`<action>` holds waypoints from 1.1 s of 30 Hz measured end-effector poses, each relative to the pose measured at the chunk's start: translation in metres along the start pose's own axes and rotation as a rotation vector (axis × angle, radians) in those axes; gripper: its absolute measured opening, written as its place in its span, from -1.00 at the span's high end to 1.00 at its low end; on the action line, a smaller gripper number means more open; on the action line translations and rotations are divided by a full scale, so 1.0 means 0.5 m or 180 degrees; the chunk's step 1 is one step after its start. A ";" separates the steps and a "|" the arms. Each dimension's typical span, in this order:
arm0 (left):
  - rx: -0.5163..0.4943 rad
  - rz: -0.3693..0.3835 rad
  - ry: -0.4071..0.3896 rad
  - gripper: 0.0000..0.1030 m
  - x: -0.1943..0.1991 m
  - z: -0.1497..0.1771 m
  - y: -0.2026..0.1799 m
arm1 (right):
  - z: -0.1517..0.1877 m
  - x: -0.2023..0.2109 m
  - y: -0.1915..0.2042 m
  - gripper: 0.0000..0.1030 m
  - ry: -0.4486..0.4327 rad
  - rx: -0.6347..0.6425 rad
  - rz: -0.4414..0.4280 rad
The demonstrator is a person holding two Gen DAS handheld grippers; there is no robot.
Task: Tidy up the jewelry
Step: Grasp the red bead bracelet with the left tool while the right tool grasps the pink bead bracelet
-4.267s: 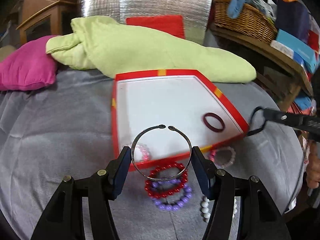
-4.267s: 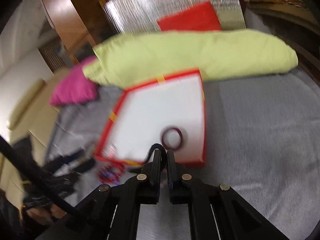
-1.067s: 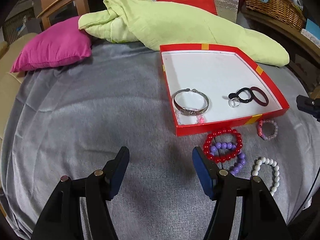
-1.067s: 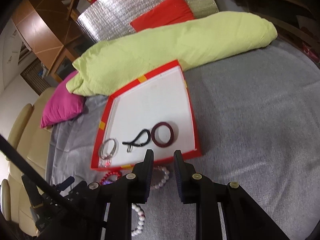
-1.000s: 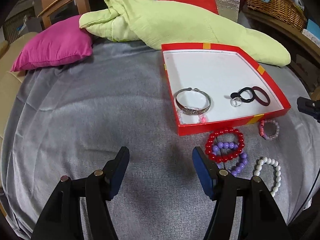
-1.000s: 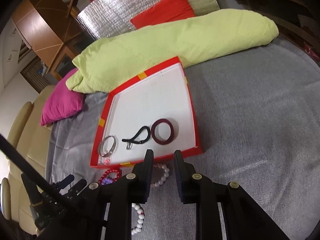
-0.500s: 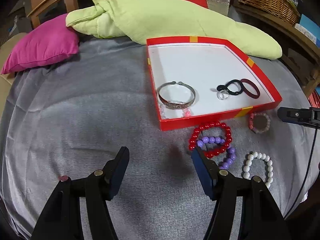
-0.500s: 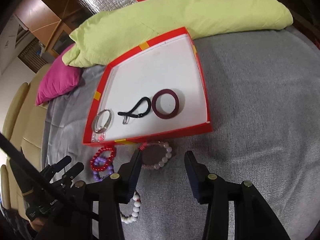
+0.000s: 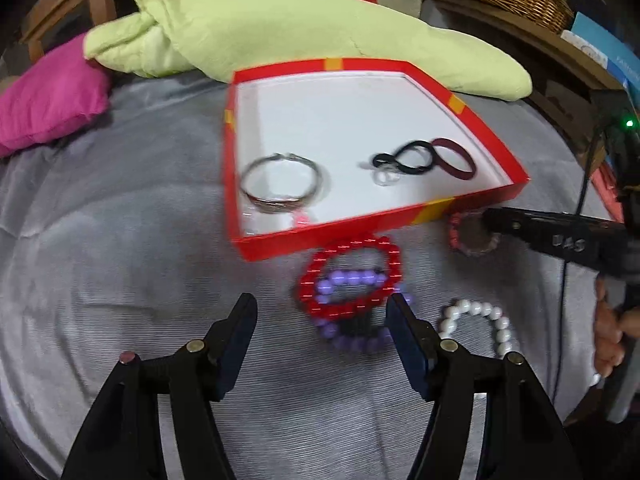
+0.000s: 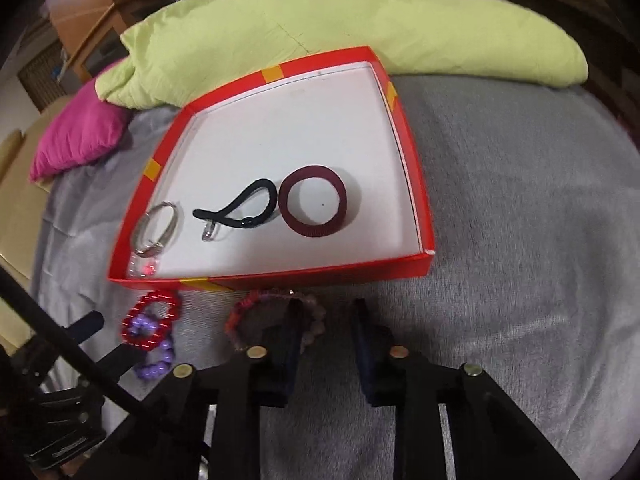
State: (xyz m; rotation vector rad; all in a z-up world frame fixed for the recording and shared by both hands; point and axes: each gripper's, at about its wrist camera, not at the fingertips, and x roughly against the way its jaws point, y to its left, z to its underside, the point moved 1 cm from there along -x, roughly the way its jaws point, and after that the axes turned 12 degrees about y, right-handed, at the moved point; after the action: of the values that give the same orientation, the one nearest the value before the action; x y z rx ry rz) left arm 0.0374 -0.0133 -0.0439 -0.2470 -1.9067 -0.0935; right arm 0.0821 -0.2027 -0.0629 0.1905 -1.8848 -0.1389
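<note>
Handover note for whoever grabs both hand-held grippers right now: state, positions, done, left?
Left hand-held gripper: jaws opening, nothing held, over the red beaded bracelet and purple beaded bracelet.
Right hand-held gripper: jaws closing, its left finger inside the pink-mauve beaded bracelet, no grip yet.
Done: silver cuff bangle, black hair tie, dark maroon ring bangle and a small clear ring lie in the red shallow box.
Left: red, purple, pink-mauve and white pearl bracelet, all on the grey cloth.
</note>
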 end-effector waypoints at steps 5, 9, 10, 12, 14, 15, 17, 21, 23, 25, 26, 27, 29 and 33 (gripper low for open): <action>0.0029 0.0113 0.0029 -0.39 -0.016 -0.012 -0.014 | 0.003 -0.002 0.009 0.83 -0.0018 0.0151 0.0163; 0.0148 0.0300 0.0031 -0.40 -0.029 -0.026 -0.013 | 0.012 0.006 -0.003 0.83 0.0030 0.0121 0.0194; 0.0171 0.0304 0.0050 -0.40 -0.036 -0.031 -0.013 | 0.017 0.009 -0.009 0.83 0.0046 0.0091 0.0195; 0.0234 0.0313 0.0063 -0.40 -0.043 -0.042 -0.008 | 0.019 0.012 -0.015 0.83 0.0072 0.0071 0.0186; 0.0340 0.0370 0.0016 -0.39 -0.042 -0.051 -0.003 | 0.020 0.012 -0.016 0.83 0.0080 0.0087 0.0199; 0.0360 0.0410 0.0013 -0.39 -0.042 -0.053 -0.002 | 0.020 0.010 -0.011 0.83 0.0080 0.0104 0.0222; 0.0351 0.0412 0.0006 -0.25 -0.040 -0.055 -0.003 | 0.022 0.012 -0.008 0.83 0.0083 0.0146 0.0274; 0.0242 0.0333 -0.0034 0.27 -0.035 -0.051 0.000 | 0.019 0.015 -0.007 0.83 0.0096 0.0142 0.0247; 0.0204 0.0322 -0.0040 0.44 -0.029 -0.045 0.000 | 0.016 0.018 -0.008 0.83 0.0102 0.0103 0.0139; 0.0129 0.0345 -0.0052 0.68 -0.021 -0.038 0.002 | 0.011 0.021 -0.001 0.83 0.0106 0.0093 0.0009; 0.0096 0.0360 -0.0062 0.75 -0.016 -0.033 0.001 | 0.013 0.030 0.003 0.83 0.0088 0.0107 -0.0089; 0.0059 0.0372 -0.0081 0.79 -0.008 -0.024 0.003 | 0.014 0.036 0.004 0.83 0.0072 0.0118 -0.0142; -0.0011 0.0374 -0.0132 0.81 0.007 -0.013 0.007 | 0.015 0.052 0.007 0.83 0.0020 0.0121 -0.0349; -0.0036 0.0390 -0.0204 0.81 0.025 -0.001 0.024 | 0.013 0.071 0.003 0.83 -0.0033 0.0040 -0.0690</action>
State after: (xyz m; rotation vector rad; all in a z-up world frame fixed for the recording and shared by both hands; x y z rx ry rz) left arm 0.0363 0.0000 -0.0328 -0.3779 -1.9503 -0.0142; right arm 0.0648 -0.2084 -0.0320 0.4034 -1.8722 -0.2760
